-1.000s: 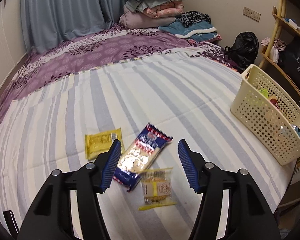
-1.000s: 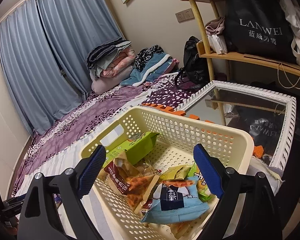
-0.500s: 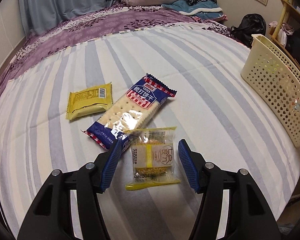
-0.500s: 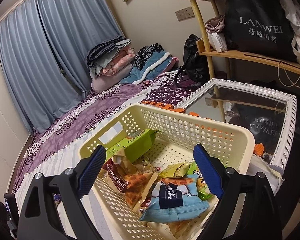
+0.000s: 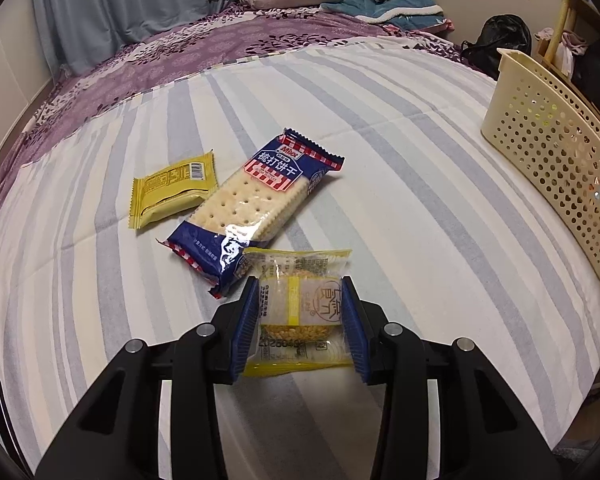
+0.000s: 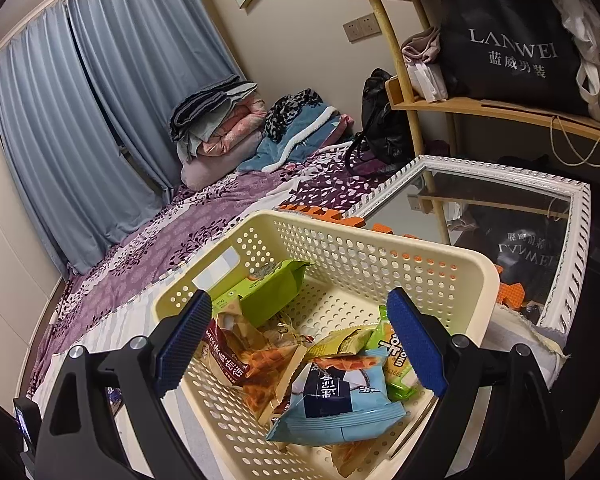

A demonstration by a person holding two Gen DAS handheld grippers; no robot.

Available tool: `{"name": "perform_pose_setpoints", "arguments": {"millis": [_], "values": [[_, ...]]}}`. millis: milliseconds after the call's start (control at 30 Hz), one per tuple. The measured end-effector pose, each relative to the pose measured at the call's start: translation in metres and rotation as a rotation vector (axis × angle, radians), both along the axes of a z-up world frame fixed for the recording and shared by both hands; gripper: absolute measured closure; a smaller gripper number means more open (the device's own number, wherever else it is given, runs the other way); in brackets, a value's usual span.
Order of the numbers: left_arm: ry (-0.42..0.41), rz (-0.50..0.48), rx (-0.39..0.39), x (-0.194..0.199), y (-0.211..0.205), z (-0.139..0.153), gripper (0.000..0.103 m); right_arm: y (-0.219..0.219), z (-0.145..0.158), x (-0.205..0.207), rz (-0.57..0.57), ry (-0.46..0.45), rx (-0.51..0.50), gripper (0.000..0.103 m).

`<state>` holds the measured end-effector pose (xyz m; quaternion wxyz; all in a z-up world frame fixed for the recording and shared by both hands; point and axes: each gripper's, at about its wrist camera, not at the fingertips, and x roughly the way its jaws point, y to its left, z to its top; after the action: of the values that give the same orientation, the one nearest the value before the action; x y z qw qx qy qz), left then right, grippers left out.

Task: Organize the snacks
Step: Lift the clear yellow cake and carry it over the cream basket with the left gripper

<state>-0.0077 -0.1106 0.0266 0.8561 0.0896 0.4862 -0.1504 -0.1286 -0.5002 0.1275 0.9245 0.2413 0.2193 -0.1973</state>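
Here, the scene is set out from the largest thing to the smallest.

Bed: a wide bed spread with a white-and-grey striped cotton sheet [image 5: 420, 184] is seen, on which the loose snacks are laid.

Basket: a cream perforated plastic basket [image 6: 440, 280] is set at the bed's edge, well apart from the loose packets; it is already part-filled with a green packet [image 6: 268, 292], a light-blue packet [image 6: 336, 404] and other wrapped snacks.

Right claw: the right gripper [image 6: 300, 344] is held over the basket with its jaws spread wide, and nothing is gripped between them.

Left claw: the left gripper [image 5: 300, 324] is pointed steeply down at the sheet; its jaws have just been closing, and its blue pads are now pressed on either side of a small packet.

Cracker pack: a long blue-and-red foil pack of soda crackers [image 5: 260, 208] is left lying on the sheet, its near end touching the gripped packet's far edge.

Yellow packet: a flat yellow foil packet [image 5: 172, 188] is left just beside the cracker pack.

Gripped snack: a small clear plastic packet with yellow trim holding a round cake [image 5: 300, 308] is clamped, yet apparently not lifted off the sheet.

Step in hand: the pick-up of one snack is judged to be under way.

Next move: a straight lift is called for, so that the cracker pack is not dragged along, followed by a carry to the basket.
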Motion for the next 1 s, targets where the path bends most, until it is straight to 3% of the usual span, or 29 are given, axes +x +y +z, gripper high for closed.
{"name": "perform_pose_setpoints", "arguments": {"millis": [467, 1000], "values": [[-0.097, -0.116, -0.087, 0.001, -0.048, 0.063, 0.063, -0.018, 0.004, -0.020, -0.059, -0.049, 0.010, 0.014], [-0.160, -0.415, -0.188, -0.007, -0.182, 0.117, 0.063, -0.033, -0.001, -0.037, -0.087, -0.047, 0.017, 0.014]]}}
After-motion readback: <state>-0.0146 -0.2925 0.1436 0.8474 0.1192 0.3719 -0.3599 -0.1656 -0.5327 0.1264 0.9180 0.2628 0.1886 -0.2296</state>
